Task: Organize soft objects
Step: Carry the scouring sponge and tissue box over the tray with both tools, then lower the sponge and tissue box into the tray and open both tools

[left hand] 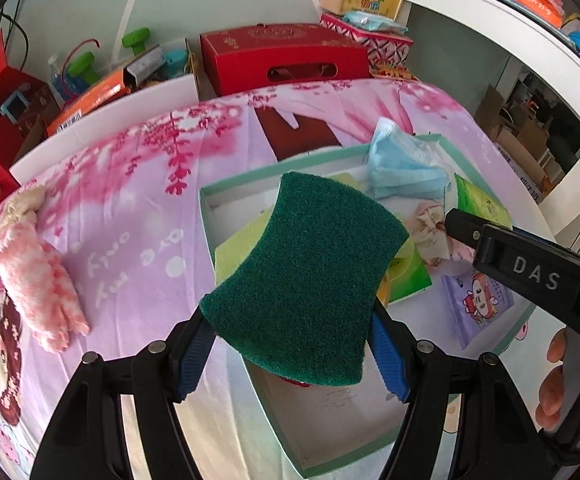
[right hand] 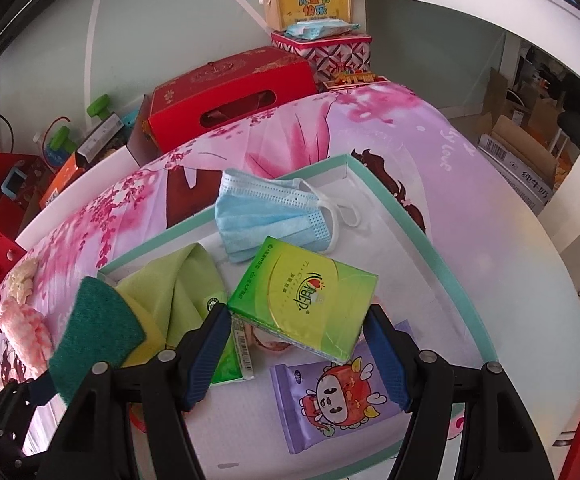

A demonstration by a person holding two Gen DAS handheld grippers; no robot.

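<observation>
My left gripper [left hand: 290,320] is shut on a green scouring sponge [left hand: 306,276] and holds it over the left part of a shallow mint-rimmed box [left hand: 225,188]; the sponge also shows in the right wrist view [right hand: 93,324]. My right gripper [right hand: 298,332] is shut on a green tissue pack [right hand: 306,296] above the same box [right hand: 442,256]. In the box lie a blue face mask [right hand: 265,216], a green cloth [right hand: 173,284] and a purple cartoon packet [right hand: 330,404]. A pink plush toy [left hand: 37,272] lies on the bedsheet left of the box.
The box sits on a pink and purple printed sheet [left hand: 129,184]. Behind it stand a red gift box [left hand: 285,56], stacked boxes [left hand: 362,0] and clutter on the left [left hand: 89,80]. A white shelf unit [left hand: 530,40] is at the right.
</observation>
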